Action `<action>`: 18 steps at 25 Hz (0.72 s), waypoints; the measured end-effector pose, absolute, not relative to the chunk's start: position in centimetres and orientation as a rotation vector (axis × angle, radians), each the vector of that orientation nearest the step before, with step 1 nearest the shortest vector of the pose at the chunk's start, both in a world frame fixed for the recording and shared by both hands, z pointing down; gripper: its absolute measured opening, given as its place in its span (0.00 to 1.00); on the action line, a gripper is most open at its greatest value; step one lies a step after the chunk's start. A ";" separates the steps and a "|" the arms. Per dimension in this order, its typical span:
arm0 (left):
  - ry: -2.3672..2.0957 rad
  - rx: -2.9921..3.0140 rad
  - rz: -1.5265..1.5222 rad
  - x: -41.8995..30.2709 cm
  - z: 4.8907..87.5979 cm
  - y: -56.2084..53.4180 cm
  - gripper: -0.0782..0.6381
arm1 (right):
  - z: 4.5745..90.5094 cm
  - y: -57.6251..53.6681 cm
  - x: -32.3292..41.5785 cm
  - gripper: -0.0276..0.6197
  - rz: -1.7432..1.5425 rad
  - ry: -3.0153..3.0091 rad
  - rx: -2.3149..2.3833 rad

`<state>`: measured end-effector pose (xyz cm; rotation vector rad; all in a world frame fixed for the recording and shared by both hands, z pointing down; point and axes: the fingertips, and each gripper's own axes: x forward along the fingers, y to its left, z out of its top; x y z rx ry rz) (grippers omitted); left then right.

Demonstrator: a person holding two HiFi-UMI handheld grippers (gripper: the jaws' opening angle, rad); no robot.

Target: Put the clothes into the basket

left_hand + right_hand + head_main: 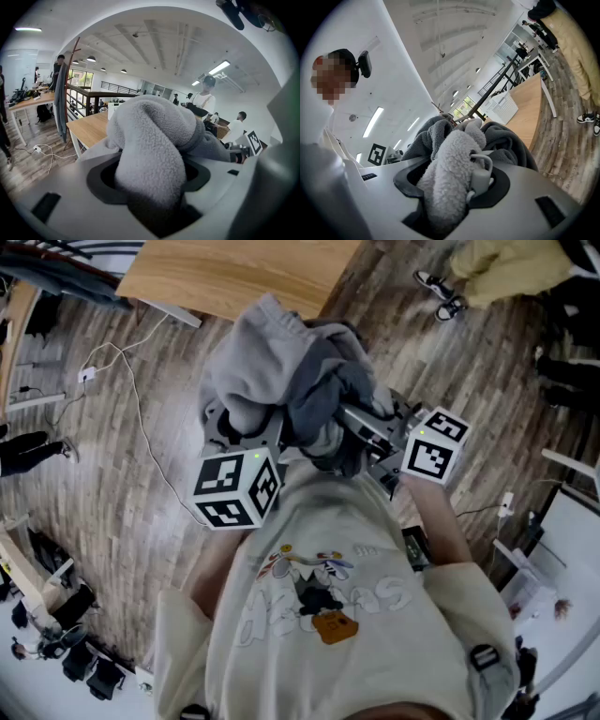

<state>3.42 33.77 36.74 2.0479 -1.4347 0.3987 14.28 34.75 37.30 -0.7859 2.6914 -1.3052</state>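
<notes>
Between their jaws, the left gripper (150, 185) and right gripper (447, 187) each pinch the bunched grey clothes (281, 371), which could slip free if either grip slackens.

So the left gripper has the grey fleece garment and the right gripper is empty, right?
No. The right gripper isn't empty: the right gripper view shows its jaws clamped on the grey fleece garment too. The left gripper does have it.
</notes>
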 end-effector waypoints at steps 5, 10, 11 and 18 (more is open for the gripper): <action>-1.458 2.041 0.389 3.8 36.8 34.1 0.49 | 37.2 35.2 14.7 0.38 -1.284 2.709 -0.817; -1.475 2.042 0.385 3.8 36.9 34.4 0.49 | 37.2 35.5 14.8 0.38 -1.264 2.711 -0.843; -1.476 2.045 0.385 3.9 36.9 34.3 0.49 | 37.2 35.4 14.9 0.38 -1.262 2.705 -0.850; -1.442 2.094 0.401 6.1 36.2 35.0 0.49 | 36.5 36.7 17.1 0.38 -1.239 2.663 -0.898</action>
